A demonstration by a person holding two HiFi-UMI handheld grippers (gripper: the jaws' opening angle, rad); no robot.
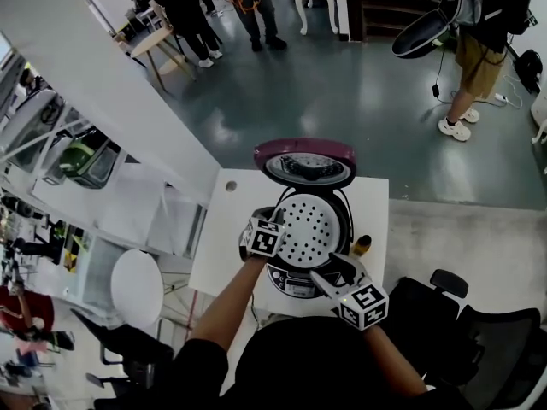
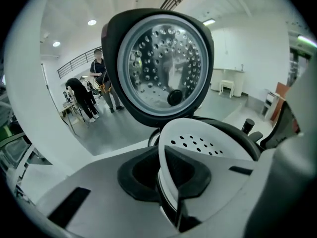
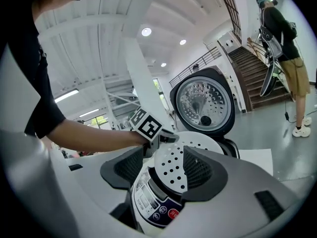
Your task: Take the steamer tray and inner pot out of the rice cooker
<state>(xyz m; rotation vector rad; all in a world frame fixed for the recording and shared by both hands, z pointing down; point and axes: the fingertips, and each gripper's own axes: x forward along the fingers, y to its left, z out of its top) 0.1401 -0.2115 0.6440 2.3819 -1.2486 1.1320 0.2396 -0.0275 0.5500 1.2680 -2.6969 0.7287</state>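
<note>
The rice cooker [image 1: 295, 282] stands on a white table [image 1: 220, 259] with its maroon lid [image 1: 304, 161] swung open and upright. The white perforated steamer tray [image 1: 311, 227] sits tilted over the cooker's mouth, its left edge raised. My left gripper [image 1: 278, 225] is shut on that left rim; in the left gripper view the rim [image 2: 166, 170] runs between the closed jaws [image 2: 168, 185]. My right gripper [image 1: 340, 270] hovers open at the cooker's front right, its jaws framing the control panel [image 3: 153, 209] and tray [image 3: 177, 162] without touching. The tray hides the inner pot.
A small dark bottle [image 1: 362, 244] stands on the table right of the cooker. Black office chairs [image 1: 483, 336] are at the right and a round white stool [image 1: 137, 287] at the left. Several people stand on the floor beyond the table.
</note>
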